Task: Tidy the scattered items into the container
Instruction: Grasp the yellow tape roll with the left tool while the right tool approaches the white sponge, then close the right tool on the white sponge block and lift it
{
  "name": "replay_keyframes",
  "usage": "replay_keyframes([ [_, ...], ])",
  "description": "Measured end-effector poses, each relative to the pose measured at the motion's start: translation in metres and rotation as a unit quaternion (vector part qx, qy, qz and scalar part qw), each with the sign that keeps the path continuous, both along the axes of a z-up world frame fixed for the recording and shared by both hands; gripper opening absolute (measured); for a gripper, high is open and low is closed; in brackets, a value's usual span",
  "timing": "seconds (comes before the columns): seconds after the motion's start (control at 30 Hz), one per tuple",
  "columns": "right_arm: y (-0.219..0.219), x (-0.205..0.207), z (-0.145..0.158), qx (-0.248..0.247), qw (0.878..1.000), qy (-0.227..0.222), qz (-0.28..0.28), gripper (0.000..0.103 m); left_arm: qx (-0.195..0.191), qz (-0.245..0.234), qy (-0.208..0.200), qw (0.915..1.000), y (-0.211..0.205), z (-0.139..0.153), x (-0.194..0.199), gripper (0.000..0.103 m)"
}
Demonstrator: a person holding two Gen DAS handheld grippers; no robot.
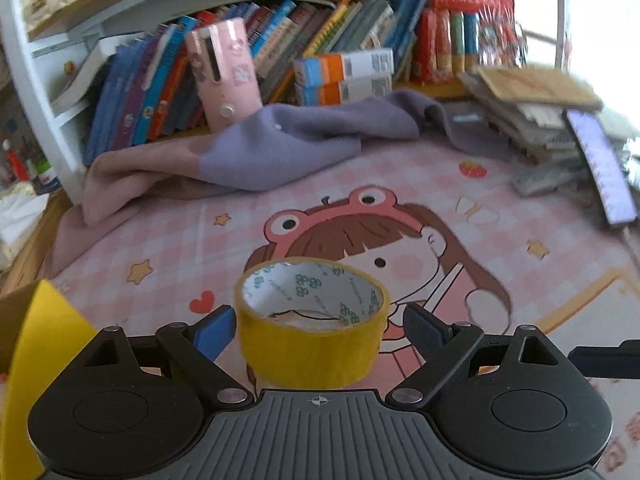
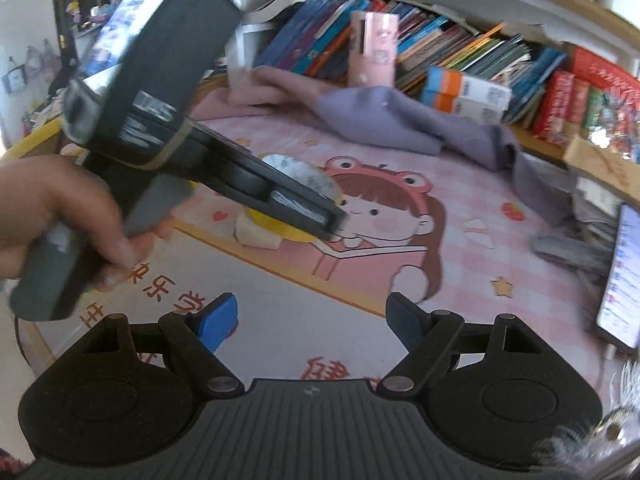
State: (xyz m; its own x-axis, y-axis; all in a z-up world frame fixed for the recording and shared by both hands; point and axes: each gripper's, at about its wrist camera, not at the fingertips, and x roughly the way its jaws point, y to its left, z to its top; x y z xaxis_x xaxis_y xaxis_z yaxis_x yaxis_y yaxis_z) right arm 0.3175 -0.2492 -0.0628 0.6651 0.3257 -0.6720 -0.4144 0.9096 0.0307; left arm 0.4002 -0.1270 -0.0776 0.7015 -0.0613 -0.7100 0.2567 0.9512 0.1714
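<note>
A yellow tape roll (image 1: 314,326) stands on the pink cartoon mat (image 1: 160,240), between the fingers of my left gripper (image 1: 316,332). The jaws are open, with a small gap on each side of the roll. In the right wrist view the left gripper's body covers most of the tape roll (image 2: 288,184); a whitish eraser-like block (image 2: 256,236) lies beside it. My right gripper (image 2: 312,320) is open and empty above the mat (image 2: 460,208), nearer than the tape. A yellow-edged cardboard container (image 1: 36,332) shows at the left edge of the left wrist view.
A crumpled pink and purple cloth (image 1: 256,148) lies at the back of the mat. Behind it stand a pink case (image 1: 224,72), a row of books (image 1: 320,28) and orange-blue boxes (image 1: 344,76). A lit phone (image 2: 622,276) and stacked papers (image 1: 536,116) sit on the right.
</note>
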Motion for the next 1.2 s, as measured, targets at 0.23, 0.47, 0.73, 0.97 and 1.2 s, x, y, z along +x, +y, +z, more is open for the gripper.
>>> replay_keyframes([
  [0.23, 0.01, 0.027, -0.017, 0.028, 0.999, 0.015, 0.015, 0.081, 0.025, -0.003, 0.0, 0.9997, -0.004, -0.014, 0.016, 0.094],
  [0.47, 0.02, 0.045, -0.028, 0.045, 0.999, 0.016, 0.021, 0.08, 0.01, 0.005, -0.012, 0.9999, 0.007, -0.003, 0.016, 0.091],
  [0.73, 0.041, 0.077, -0.039, 0.045, 0.998, -0.005, 0.033, 0.078, -0.066, 0.057, -0.064, 0.9941, 0.047, 0.064, -0.012, 0.092],
  [0.97, 0.06, 0.102, -0.048, 0.055, 0.998, -0.01, 0.04, 0.079, -0.087, 0.09, -0.076, 0.9893, 0.068, 0.089, -0.039, 0.092],
  [1.2, 0.078, 0.105, -0.055, 0.043, 0.997, -0.008, 0.062, 0.061, -0.093, 0.11, -0.077, 0.9866, 0.085, 0.098, -0.057, 0.092],
])
